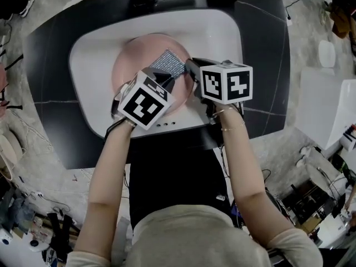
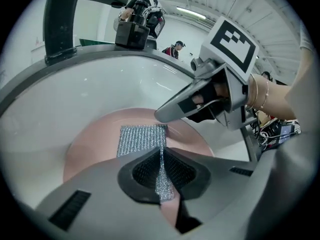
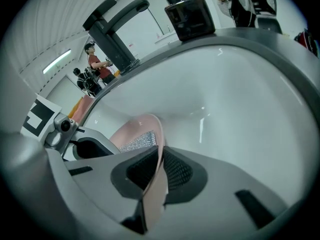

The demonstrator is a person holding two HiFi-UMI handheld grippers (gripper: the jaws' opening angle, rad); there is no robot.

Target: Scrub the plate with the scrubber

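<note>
Head view: right tongs (image 1: pixel 193 73) pinch the pink plate (image 1: pixel 132 71) at its 3 o'clock rim, apparently steadying it so left tongs (image 1: pixel 168 81), clamping the mesh scrubber (image 1: pixel 169 62), can rub it.

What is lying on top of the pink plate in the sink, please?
A silver mesh scrubber rests on the plate, one edge pinched in the left gripper. The plate's surface beneath the scrubber is covered, as is its near part behind that gripper.

The plate (image 1: pixel 133 65) is pale pink, the sink (image 1: pixel 222 32) white, the counter (image 1: pixel 267 54) black with thin pale lines, the scrubber (image 1: pixel 168 63) silver (a glittery woven mesh).
</note>
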